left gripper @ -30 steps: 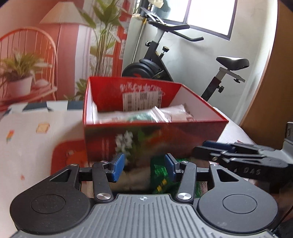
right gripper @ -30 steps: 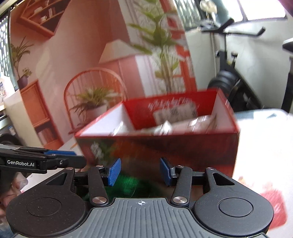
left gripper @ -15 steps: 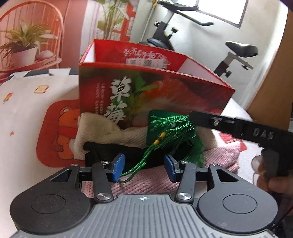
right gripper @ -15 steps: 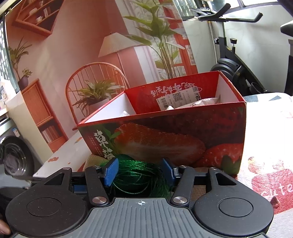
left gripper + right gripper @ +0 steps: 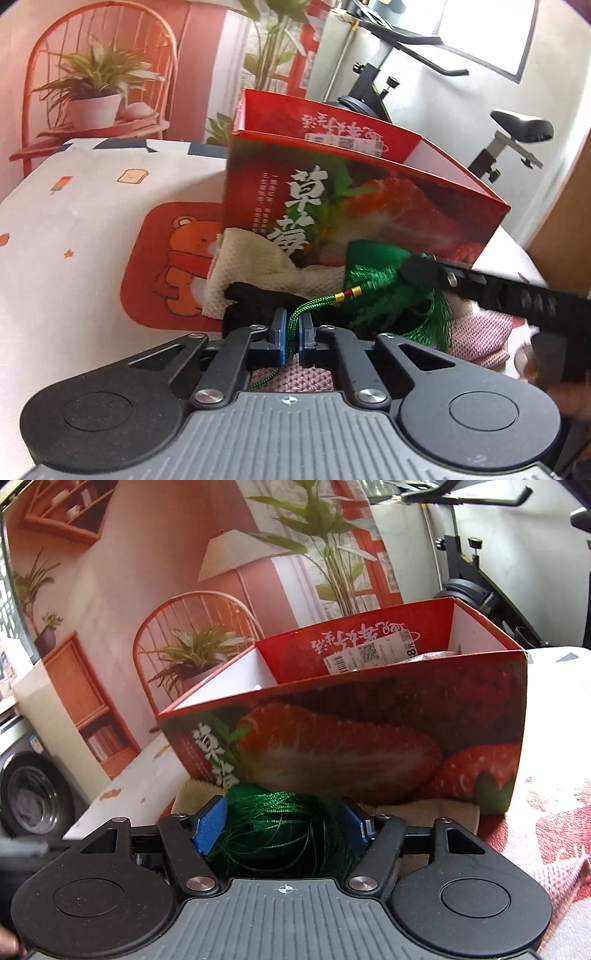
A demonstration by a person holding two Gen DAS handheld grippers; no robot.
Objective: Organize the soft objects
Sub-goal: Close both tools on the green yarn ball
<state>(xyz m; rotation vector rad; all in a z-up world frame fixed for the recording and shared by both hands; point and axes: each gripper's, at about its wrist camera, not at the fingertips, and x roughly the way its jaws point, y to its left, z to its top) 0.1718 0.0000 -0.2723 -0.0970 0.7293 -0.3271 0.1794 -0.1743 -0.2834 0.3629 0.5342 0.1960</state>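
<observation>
- While the left hand-held gripper [image 5: 291, 334] sits low in front of the tall red cardboard box with a strawberry picture [image 5: 354, 206], its blue pads are pressed together on the thin green braided cord [image 5: 314, 304].
- The cord leads to a fluffy green thread tassel [image 5: 384, 295], which lies on a pile of soft cloths just in front of the box.
- The pile has a cream waffle cloth [image 5: 251, 266], a black cloth [image 5: 255, 299] and a pink knitted cloth [image 5: 480, 332].
- The pile rests on a tabletop with a white cartoon cover [image 5: 85, 221].
- The right hand-held gripper [image 5: 282, 827] is spreading wider, with the green tassel [image 5: 273, 827] between its blue pads; I cannot tell if they touch it.
</observation>
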